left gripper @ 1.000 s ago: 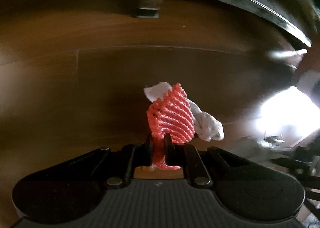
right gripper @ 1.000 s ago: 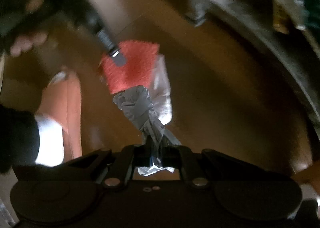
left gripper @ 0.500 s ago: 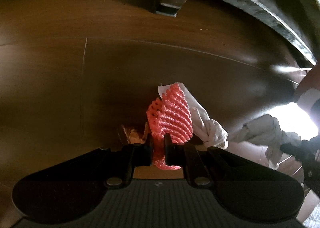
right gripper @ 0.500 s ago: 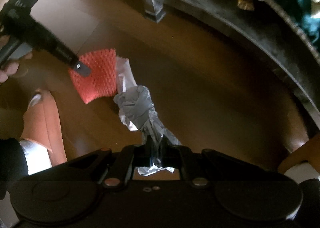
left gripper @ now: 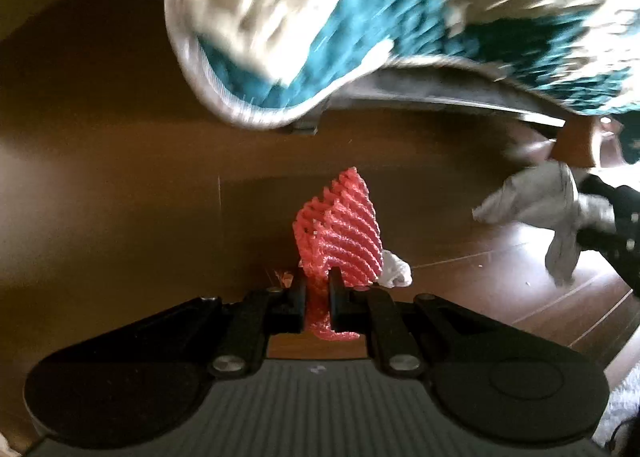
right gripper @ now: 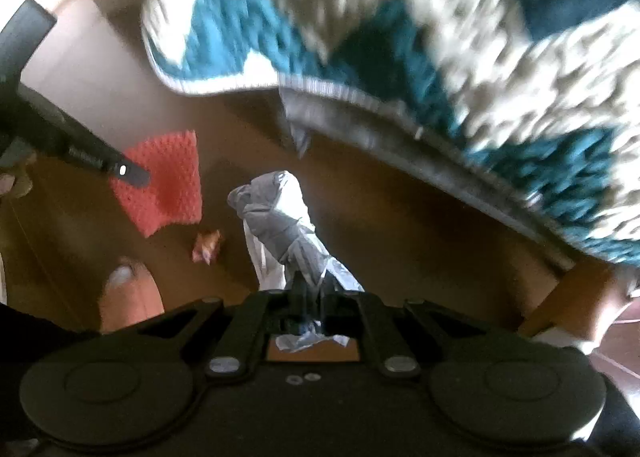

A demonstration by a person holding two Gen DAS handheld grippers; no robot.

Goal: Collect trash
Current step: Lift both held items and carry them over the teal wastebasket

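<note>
My left gripper (left gripper: 318,277) is shut on a red foam net (left gripper: 340,229) and holds it above the wooden floor. A small white scrap (left gripper: 394,269) shows just behind the net. My right gripper (right gripper: 310,281) is shut on a crumpled white tissue (right gripper: 280,217). In the right wrist view the left gripper (right gripper: 134,175) and the red net (right gripper: 168,185) show at the left. In the left wrist view the tissue (left gripper: 536,205) shows at the right, in the right gripper. A small pinkish wrapper (right gripper: 206,247) lies on the floor.
A teal and white patterned cover (left gripper: 400,17) on a seat fills the upper part of both views, close by, also in the right wrist view (right gripper: 440,37). A wooden leg (left gripper: 576,141) stands at the right. My foot (right gripper: 128,297) is at lower left.
Both grippers have lifted with their trash and tilted up, so the patterned cover now fills the top. The two grippers have moved apart. The white scrap behind the net looks smaller.
</note>
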